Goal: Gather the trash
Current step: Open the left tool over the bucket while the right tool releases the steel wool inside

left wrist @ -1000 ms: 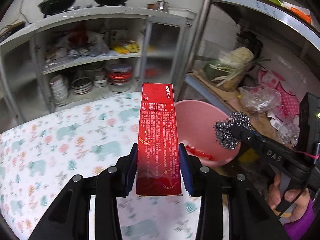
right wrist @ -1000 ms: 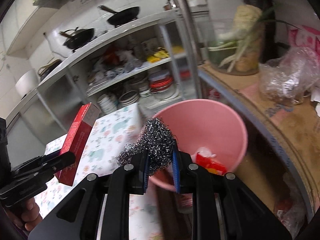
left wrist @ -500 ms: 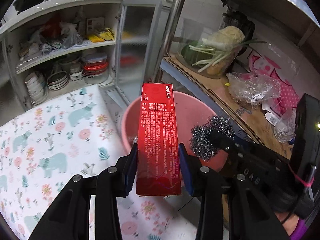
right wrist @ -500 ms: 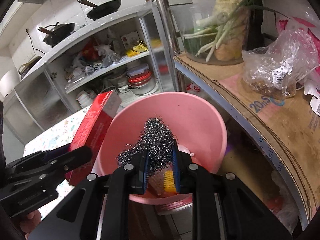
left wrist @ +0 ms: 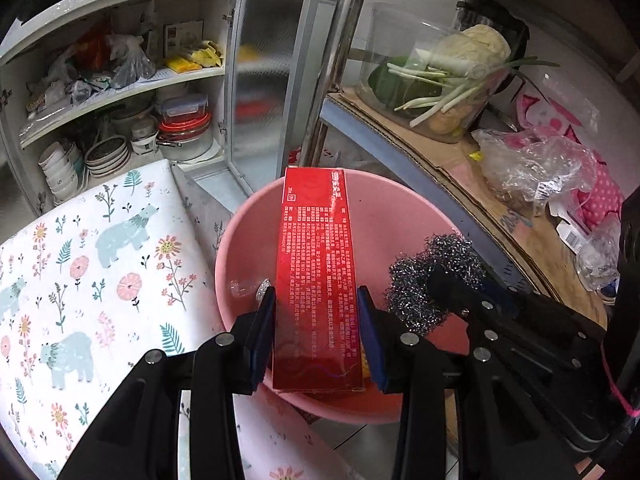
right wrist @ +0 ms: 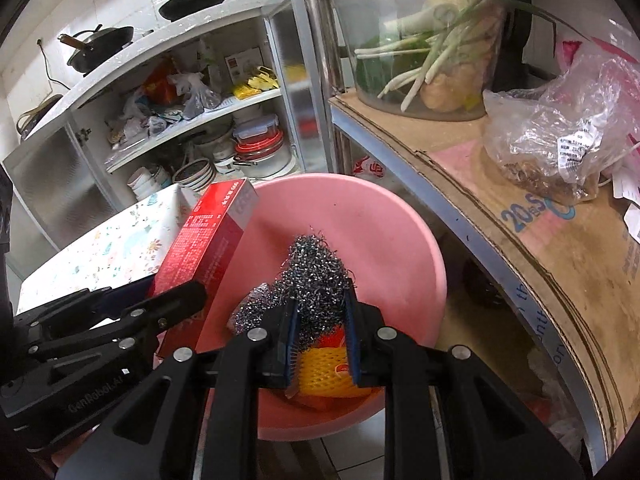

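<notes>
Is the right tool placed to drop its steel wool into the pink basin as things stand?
Probably yes. The right tool holds the steel wool over the open pink basin, nothing beneath but trash. The red box in the left tool sits alongside, not under.

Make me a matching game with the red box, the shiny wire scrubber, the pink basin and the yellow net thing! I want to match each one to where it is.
Things:
1. red box
2. steel wool scrubber
3. pink basin
4. yellow mesh net

Places:
A. lying inside the basin, near its bottom
B. clamped in the left gripper
C. below both grippers, between the flowered tablecloth and the cardboard-covered shelf
D. clamped in the right gripper

Pairs: 1-B, 2-D, 3-C, 4-A
</notes>
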`<action>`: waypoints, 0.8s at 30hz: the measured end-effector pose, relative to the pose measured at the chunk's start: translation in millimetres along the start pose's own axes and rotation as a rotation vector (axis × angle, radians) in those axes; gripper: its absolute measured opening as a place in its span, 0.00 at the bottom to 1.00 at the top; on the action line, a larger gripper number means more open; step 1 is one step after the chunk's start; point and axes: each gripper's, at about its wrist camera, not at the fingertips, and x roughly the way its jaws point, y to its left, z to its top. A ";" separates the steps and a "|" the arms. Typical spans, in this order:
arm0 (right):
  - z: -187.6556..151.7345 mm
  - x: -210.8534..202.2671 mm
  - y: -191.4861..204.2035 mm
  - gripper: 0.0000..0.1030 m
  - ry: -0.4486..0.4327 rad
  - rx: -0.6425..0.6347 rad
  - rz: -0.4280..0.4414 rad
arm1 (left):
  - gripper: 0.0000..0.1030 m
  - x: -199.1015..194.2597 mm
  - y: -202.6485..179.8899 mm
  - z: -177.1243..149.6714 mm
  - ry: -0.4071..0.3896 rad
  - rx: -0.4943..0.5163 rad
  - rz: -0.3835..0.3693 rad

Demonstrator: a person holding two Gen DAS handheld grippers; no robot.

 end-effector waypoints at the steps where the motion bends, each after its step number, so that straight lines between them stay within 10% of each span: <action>1: 0.6 1.0 -1.1 0.19 0.000 0.000 0.000 | 0.38 1.9 0.2 0.9 0.001 -0.002 0.000; 24: 3.0 -6.4 -1.7 0.35 0.004 0.005 0.007 | 0.51 -21.8 -3.3 3.1 -0.044 0.002 0.002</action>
